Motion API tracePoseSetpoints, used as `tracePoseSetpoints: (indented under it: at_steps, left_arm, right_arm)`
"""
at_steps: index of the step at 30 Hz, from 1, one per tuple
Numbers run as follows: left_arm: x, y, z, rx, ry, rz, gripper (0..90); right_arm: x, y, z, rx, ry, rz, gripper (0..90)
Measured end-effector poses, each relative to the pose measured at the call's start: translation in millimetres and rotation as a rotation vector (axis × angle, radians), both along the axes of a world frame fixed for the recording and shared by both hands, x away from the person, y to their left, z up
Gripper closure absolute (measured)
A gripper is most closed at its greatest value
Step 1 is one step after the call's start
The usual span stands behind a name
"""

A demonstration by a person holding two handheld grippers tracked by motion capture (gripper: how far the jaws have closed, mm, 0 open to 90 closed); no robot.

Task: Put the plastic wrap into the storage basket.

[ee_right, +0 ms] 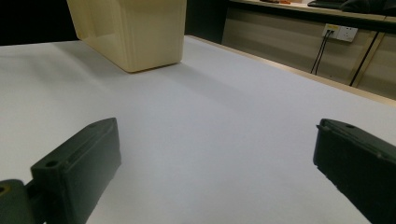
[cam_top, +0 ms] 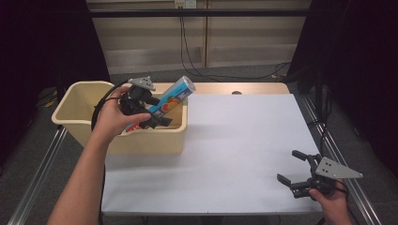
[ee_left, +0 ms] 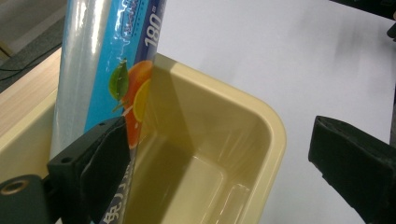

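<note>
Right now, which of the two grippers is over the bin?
The left gripper, beside the tilted roll over the cream bin; the right gripper sits over the white mat.

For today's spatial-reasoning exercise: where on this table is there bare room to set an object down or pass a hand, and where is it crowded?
Free: the white table surface between the cream bin and the right gripper, open near its front right corner. Crowded: over the bin at the far left corner, where the left gripper, jaws apart, meets the plastic-wrapped roll leaning on its rim.
</note>
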State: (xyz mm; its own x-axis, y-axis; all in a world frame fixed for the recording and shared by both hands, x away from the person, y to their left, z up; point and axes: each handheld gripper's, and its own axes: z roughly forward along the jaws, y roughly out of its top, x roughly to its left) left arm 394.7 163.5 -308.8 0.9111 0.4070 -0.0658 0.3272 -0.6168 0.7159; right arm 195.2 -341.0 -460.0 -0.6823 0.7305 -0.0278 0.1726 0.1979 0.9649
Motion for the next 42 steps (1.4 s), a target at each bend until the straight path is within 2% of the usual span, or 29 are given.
tracePoseSetpoints:
  at_steps: [5,15,19,31,35,39,42]
  left_arm:
    - [-7.4,3.1,-4.4,-0.018,-0.014,0.001,5.2]
    - [-21.5,12.5,-11.6,-0.060,-0.015,0.031,5.1]
    - [-26.4,15.6,-16.6,-0.049,-0.019,0.031,5.5]
    - [-40.8,24.6,-25.3,-0.121,-0.033,0.035,5.7]
    - [-45.6,26.0,-28.0,-0.104,-0.048,0.038,5.6]
    - [-50.8,28.6,-32.2,-0.140,-0.054,0.042,5.5]
    - [-54.5,30.2,-36.7,-0.151,-0.060,0.045,5.2]
  right_arm:
    - [0.0,-0.4,-0.3,-0.003,-0.001,-0.003,0.6]
    - [-0.2,0.0,0.2,-0.004,-0.002,-0.004,0.6]
    - [-0.5,0.2,0.3,-0.004,-0.002,-0.005,0.6]
    - [-0.4,0.2,0.3,-0.004,-0.002,-0.004,0.6]
    - [-0.4,0.4,0.1,0.001,0.001,-0.008,0.6]
    - [-0.4,0.4,0.1,0.002,0.000,-0.005,0.6]
    - [-0.5,0.5,0.1,0.000,-0.001,-0.003,0.6]
